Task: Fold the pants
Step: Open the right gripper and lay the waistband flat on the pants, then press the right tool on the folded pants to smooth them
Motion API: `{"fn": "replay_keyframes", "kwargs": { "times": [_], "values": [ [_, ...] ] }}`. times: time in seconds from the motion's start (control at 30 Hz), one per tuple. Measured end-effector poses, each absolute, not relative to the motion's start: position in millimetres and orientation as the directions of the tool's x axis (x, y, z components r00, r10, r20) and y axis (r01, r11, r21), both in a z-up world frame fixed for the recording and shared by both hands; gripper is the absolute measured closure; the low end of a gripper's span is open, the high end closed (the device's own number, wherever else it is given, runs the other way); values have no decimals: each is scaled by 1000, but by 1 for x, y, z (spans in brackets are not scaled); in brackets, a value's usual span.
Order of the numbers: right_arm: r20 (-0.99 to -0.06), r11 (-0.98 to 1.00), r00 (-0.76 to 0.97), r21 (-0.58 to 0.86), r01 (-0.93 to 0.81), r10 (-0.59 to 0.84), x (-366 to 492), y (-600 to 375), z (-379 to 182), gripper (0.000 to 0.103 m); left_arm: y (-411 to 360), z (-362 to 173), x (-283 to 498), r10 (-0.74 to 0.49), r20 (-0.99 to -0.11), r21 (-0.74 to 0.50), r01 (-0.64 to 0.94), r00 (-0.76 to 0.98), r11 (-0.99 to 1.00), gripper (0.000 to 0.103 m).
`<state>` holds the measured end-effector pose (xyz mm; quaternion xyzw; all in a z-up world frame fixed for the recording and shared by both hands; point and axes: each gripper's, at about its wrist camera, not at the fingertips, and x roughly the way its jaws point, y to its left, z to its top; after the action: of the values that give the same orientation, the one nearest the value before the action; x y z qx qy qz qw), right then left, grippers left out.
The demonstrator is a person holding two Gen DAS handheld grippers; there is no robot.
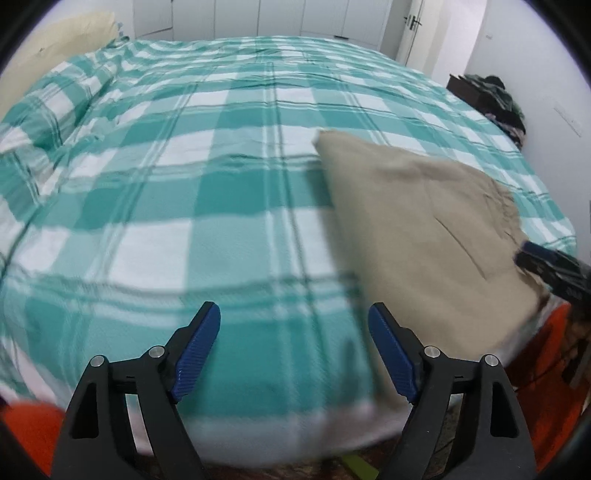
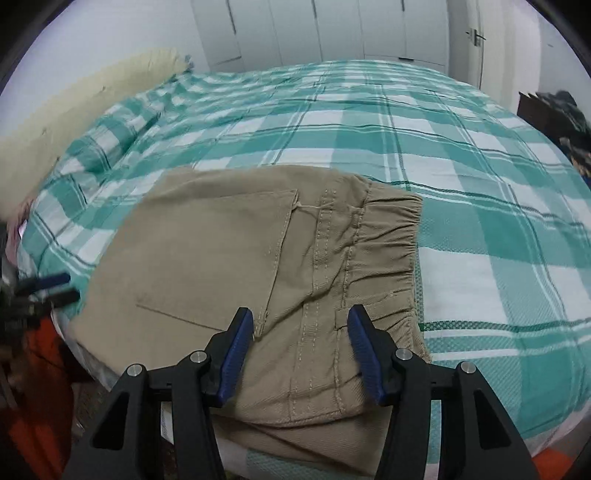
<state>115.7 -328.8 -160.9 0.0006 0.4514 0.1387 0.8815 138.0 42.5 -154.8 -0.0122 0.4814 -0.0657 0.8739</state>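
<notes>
Folded beige pants (image 2: 221,251) lie on the near part of a bed with a teal and white check cover (image 2: 480,184), the elastic waistband on the right. My right gripper (image 2: 301,312) hovers over the waistband seam near the bed's edge, open, its blue pads apart from the cloth. In the left wrist view the pants (image 1: 424,229) lie to the right. My left gripper (image 1: 294,310) stands wide open over bare check cover (image 1: 221,184), with nothing between its fingers. The right gripper (image 1: 526,253) shows at the pants' right edge.
A cream pillow (image 2: 74,110) and a check-covered pillow (image 1: 48,110) lie at the bed's far left. Dark furniture piled with clothes (image 1: 495,96) stands by the right wall. Something orange (image 1: 554,350) sits below the bed's near edge. White wardrobe doors (image 2: 332,29) stand behind.
</notes>
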Motion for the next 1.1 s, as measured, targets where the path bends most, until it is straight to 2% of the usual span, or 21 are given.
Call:
{"fn": "replay_keyframes", "kwargs": {
  "times": [0.13, 0.27, 0.3, 0.33, 0.4, 0.43, 0.47, 0.53, 0.73, 1.1],
  "values": [
    [-779, 963, 572, 157, -219, 257, 111, -336, -165, 49, 72, -151, 193, -67, -817, 9, 129, 573, 992, 13],
    [-782, 970, 587, 92, -224, 210, 116, -317, -164, 44, 105, -155, 261, -47, -803, 29, 118, 594, 993, 11],
    [-784, 972, 589, 76, -223, 196, 114, -314, -163, 44, 115, -162, 282, -64, -798, 17, 128, 599, 992, 3],
    [-787, 974, 590, 59, -218, 180, 114, -311, -164, 43, 122, -171, 294, -74, -795, 7, 131, 602, 991, 0],
    [-796, 979, 585, 46, -200, 157, 117, -307, -163, 42, 137, -203, 311, -80, -811, -11, 121, 580, 993, 0],
    [-800, 980, 581, 47, -192, 152, 118, -307, -163, 42, 148, -237, 320, -82, -861, -35, 103, 502, 994, 0],
    [-806, 982, 573, 48, -183, 146, 120, -307, -163, 42, 156, -251, 322, -151, -847, -117, 99, 510, 988, 0],
    [-821, 984, 555, 47, -174, 137, 123, -305, -162, 42, 162, -240, 318, -180, -820, -152, 95, 543, 984, 0],
    [-848, 989, 522, 17, -148, 93, 131, -299, -162, 37, 146, -239, 317, -92, -844, -45, 102, 529, 994, 0],
    [-876, 994, 482, -50, -92, 0, 140, -287, -164, 30, 150, -241, 321, -103, -845, -59, 101, 525, 993, 0]
  ]
}}
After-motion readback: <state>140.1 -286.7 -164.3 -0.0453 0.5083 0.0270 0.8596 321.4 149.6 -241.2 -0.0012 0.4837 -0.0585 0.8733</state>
